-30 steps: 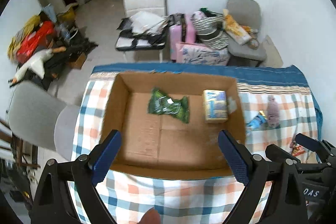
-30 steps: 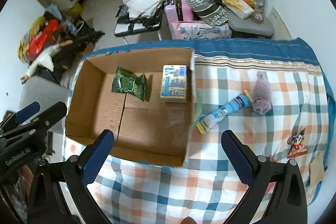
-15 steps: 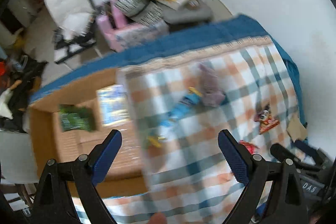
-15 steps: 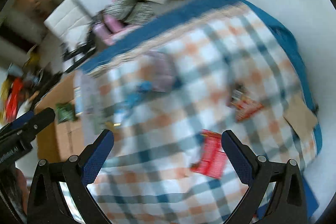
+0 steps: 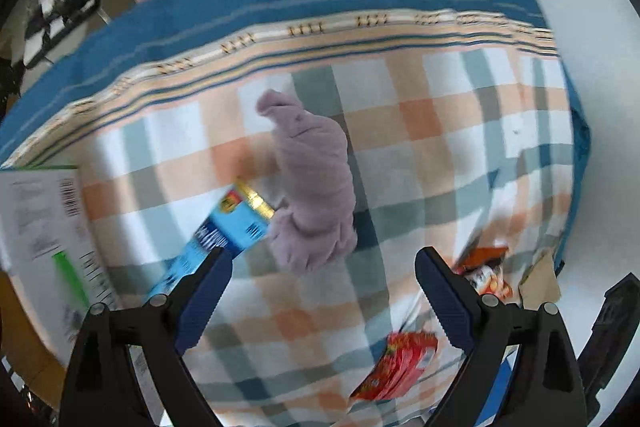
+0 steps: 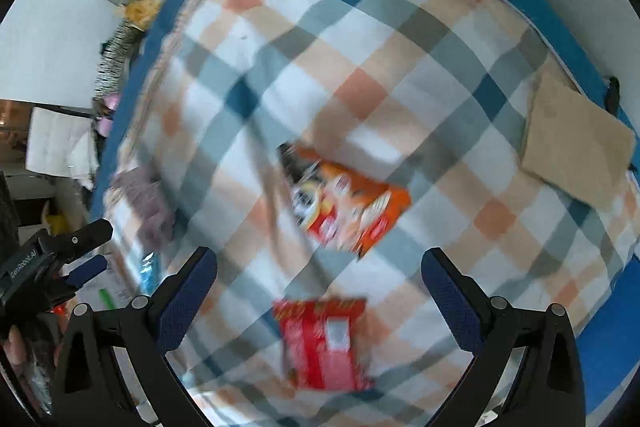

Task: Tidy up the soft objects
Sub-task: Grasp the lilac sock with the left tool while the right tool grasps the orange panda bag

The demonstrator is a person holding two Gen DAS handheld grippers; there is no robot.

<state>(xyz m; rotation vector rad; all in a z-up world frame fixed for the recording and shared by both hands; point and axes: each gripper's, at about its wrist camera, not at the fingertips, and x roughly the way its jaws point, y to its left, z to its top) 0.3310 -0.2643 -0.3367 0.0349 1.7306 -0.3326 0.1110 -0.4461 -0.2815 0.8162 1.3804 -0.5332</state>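
Two grippers, fingers wide and empty: left gripper (image 5: 322,269) nears the mauve cloth (image 5: 316,179), right gripper (image 6: 318,275) hovers over the red packet (image 6: 324,343); each should center before closing.

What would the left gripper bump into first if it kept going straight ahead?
Probably the purple cloth: it lies right between the open left gripper's fingers, beside the blue tube. Depth is hard to judge.

On the table's cloth (image 5: 420,115) a bundled soft cloth (image 5: 316,183) lies mid-surface, a tube (image 5: 224,235) touching its left side — a box flap (image 5: 44,227) lies further left, at the edge. Two snack packets (image 6: 344,203) (image 6: 324,343) lie one before the other; a cardboard piece (image 6: 576,143) sits near the right edge.
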